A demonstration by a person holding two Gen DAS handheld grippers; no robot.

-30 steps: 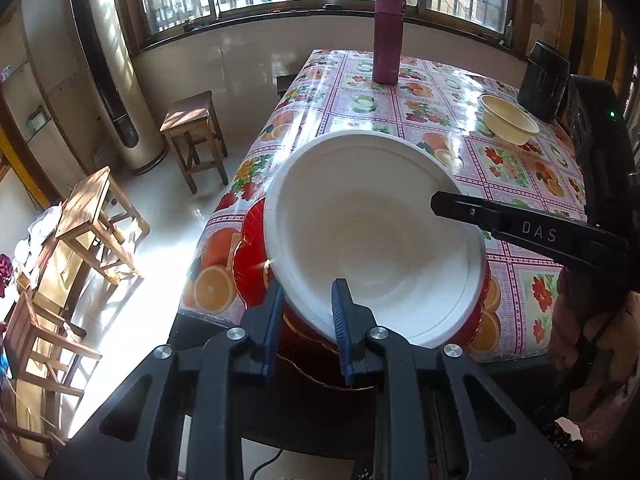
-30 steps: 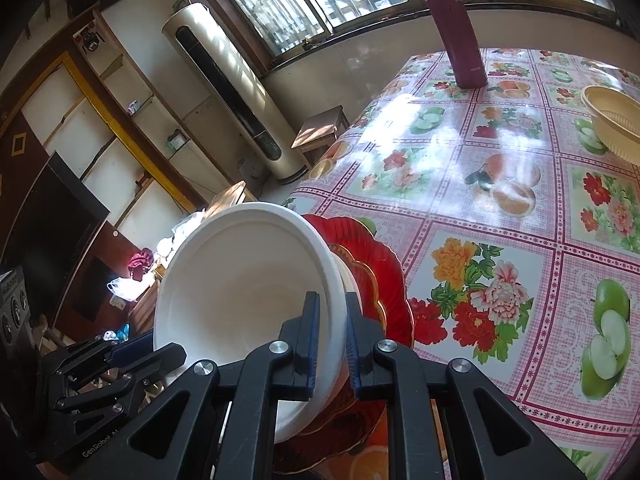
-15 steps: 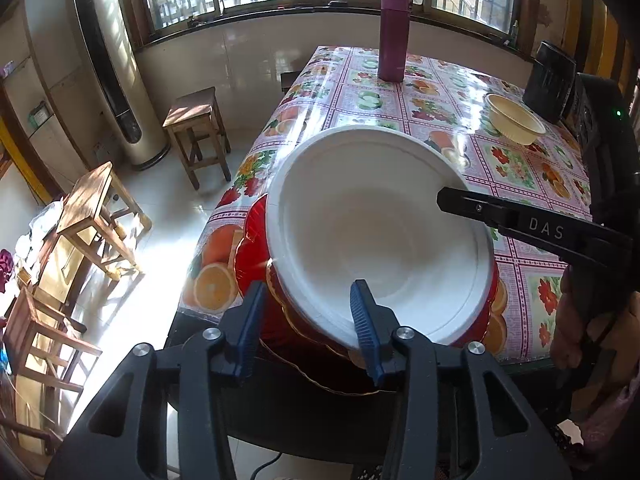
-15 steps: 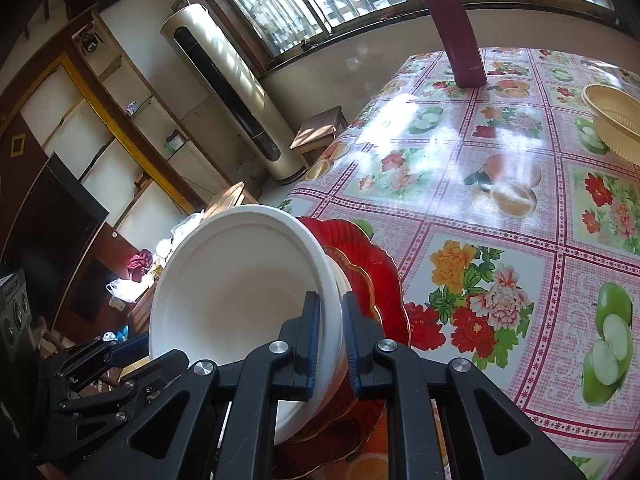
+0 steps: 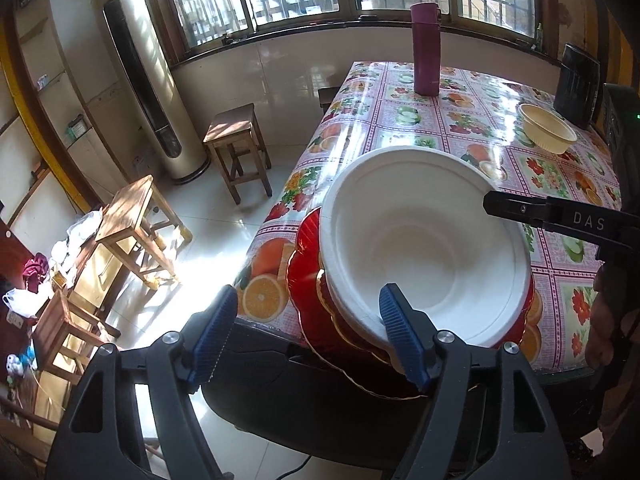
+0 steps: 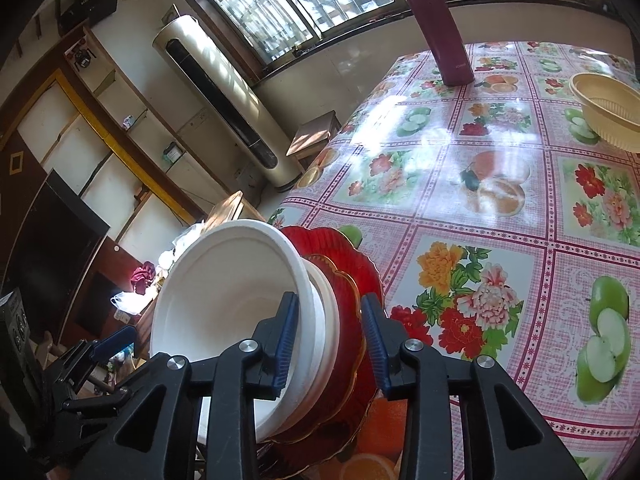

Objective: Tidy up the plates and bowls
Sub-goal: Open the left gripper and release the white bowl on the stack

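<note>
white bowl (image 6: 224,292) sits between wide-spread right gripper (image 6: 330,340) and left gripper (image 5: 306,332).

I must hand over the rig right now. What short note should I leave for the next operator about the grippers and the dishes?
Left gripper: jaws wide open, one at the rim of the white bowls, holding nothing.
Right gripper: jaws open, straddling the rims of the bowls and the red plates from the other side.
Dishes: white bowls nested on the red plates, one stack at the near edge of the table. The yellow bowl stands apart, far across the table.
Done: whites and reds stacked.
Left: probably back both grippers off, then bring the yellow bowl to the stack.
</note>
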